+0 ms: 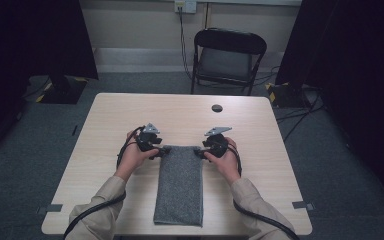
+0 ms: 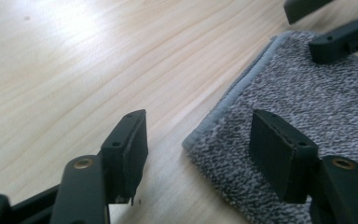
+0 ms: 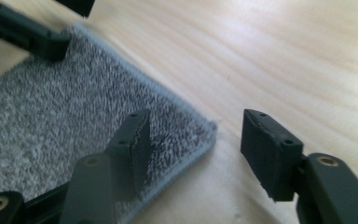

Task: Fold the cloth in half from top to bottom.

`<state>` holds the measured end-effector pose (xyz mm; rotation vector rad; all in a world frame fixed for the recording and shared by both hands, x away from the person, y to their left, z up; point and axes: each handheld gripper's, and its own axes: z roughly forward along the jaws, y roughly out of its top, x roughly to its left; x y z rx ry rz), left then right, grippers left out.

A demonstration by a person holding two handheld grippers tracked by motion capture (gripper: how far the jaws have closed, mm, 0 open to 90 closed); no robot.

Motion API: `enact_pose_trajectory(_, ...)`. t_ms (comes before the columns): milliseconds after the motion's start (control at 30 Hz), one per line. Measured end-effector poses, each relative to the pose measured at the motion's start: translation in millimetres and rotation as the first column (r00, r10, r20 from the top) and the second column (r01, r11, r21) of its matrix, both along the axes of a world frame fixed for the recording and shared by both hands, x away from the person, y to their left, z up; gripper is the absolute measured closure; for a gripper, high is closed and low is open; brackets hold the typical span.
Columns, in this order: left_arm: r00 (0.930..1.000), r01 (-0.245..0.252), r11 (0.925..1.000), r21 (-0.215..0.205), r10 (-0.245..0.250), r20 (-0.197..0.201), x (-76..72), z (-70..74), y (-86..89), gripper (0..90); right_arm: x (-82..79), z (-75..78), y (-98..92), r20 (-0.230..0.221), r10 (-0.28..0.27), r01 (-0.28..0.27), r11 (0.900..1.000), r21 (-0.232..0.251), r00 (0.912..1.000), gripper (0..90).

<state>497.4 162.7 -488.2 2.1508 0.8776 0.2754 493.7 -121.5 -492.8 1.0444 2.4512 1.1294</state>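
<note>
A folded grey towel (image 1: 179,184) lies lengthwise down the middle of the pale wooden counter (image 1: 250,130), its near end close to the person's edge, as the left tongs (image 1: 163,150) and the right tongs (image 1: 198,151) come in at the two far corners. Each pair is released and grips nothing: in the left gripper view one jaw hovers over bare wood and the other over the cloth, so the towel's hemmed corner (image 2: 192,140) sits in the gap; the right gripper view mirrors this at the opposite corner (image 3: 207,133). Straddling both corners at once probably sets up a matched pinch, so the far edge can be raised evenly. Whether any jaw already brushes the fabric is hard to judge. A black folding chair (image 1: 228,57) stands beyond the counter.
</note>
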Motion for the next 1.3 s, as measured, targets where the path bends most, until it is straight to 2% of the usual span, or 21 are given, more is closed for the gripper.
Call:
enact_pose_trajectory(67, 1.0, 0.006, 0.9996, 0.026, -0.006, 0.004, 0.5, -1.4, 0.7, 41.0, -0.6, -2.7, 0.2, 0.003, 0.008, -0.008, 1.0, -0.016, 1.0, 46.2)
enact_pose_trajectory(133, 0.9999, 0.008, 0.9998, 0.02, -0.008, -0.009, 0.1, -3.8, 1.4, 44.2, -0.8, -3.7, -1.1, 0.011, -0.004, 0.004, 1.0, -0.004, 0.9999, 47.8)
enact_pose_trajectory(233, 1.0, 0.005, 0.9999, 0.016, -0.005, 0.0, 0.3, -5.6, 2.8, 43.9, -1.8, -3.5, -0.4, 0.025, 0.012, -0.011, 1.0, -0.028, 0.9996, 50.0)
enact_pose_trajectory(400, 0.9993, 0.031, 0.9989, 0.036, -0.031, 0.021, -1.2, -6.1, 1.1, 45.2, -3.1, -3.6, 2.5, 0.037, 0.023, -0.022, 0.999, -0.03, 0.999, 61.3)
enact_pose_trajectory(533, 0.9992, 0.027, 0.9996, 0.003, -0.028, 0.03, -1.3, -8.6, 5.6, 48.0, -4.5, -3.7, 4.6, 0.036, 0.011, -0.01, 1.0, -0.025, 0.9993, 64.3)
enact_pose_trajectory(633, 0.9984, 0.04, 0.9988, 0.027, -0.041, 0.038, -0.9, -7.5, 4.6, 48.4, -4.2, -3.5, 5.3, 0.031, 0.005, -0.005, 1.0, -0.025, 0.9995, 64.8)
enact_pose_trajectory(767, 0.9996, 0.024, 0.9989, 0.04, -0.024, 0.016, -1.4, -5.3, 2.1, 48.6, -3.7, -1.4, 8.7, 0.018, 0.019, -0.019, 0.999, -0.04, 0.9997, 73.3)
enact_pose_trajectory(800, 0.9999, 0.017, 0.9991, 0.04, -0.017, 0.001, -1.5, -4.1, 1.8, 48.4, -3.6, -1.2, 9.0, 0.014, 0.02, -0.02, 0.999, -0.039, 0.9997, 73.7)
enact_pose_trajectory(867, 0.9999, 0.016, 0.9983, 0.056, -0.017, 0.003, -2.8, -3.0, 2.8, 46.2, -3.5, -1.1, 9.8, 0.013, 0.016, -0.016, 0.999, -0.039, 0.9998, 75.6)
enact_pose_trajectory(933, 0.9999, 0.011, 0.9987, 0.05, -0.011, -0.005, -5.1, -2.8, 3.9, 46.8, -3.8, -1.3, 10.0, 0.012, 0.016, -0.016, 0.999, -0.036, 0.9998, 76.1)
enact_pose_trajectory(1033, 0.9999, 0.008, 0.9987, 0.051, -0.007, -0.012, -8.2, -1.8, 4.8, 51.5, -4.9, -1.9, 10.3, 0.012, 0.01, -0.009, 1.0, -0.027, 0.9999, 77.9)
enact_pose_trajectory(1067, 0.9996, 0.0, 0.9986, 0.053, 0.001, -0.026, -9.4, -0.8, 4.5, 53.1, -5.4, -2.0, 10.5, 0.012, 0.008, -0.007, 1.0, -0.027, 0.9999, 80.7)
enact_pose_trajectory(1167, 0.9996, 0.017, 0.9976, 0.068, -0.015, -0.026, -11.1, 0.2, 3.2, 58.6, -7.2, -2.6, 11.0, 0.018, 0.011, -0.01, 1.0, -0.024, 0.9998, 82.9)
enact_pose_trajectory(1233, 0.9991, 0.02, 0.9981, 0.059, -0.017, -0.037, -11.5, 0.5, 2.7, 63.9, -7.6, -2.7, 11.3, 0.017, 0.012, -0.012, 1.0, -0.021, 0.9998, 83.3)
enact_pose_trajectory(1300, 0.9993, 0.022, 0.998, 0.06, -0.021, -0.032, -11.5, 0.2, 2.6, 67.3, -8.0, -3.2, 11.0, 0.018, 0.01, -0.01, 1.0, -0.014, 0.9998, 84.2)
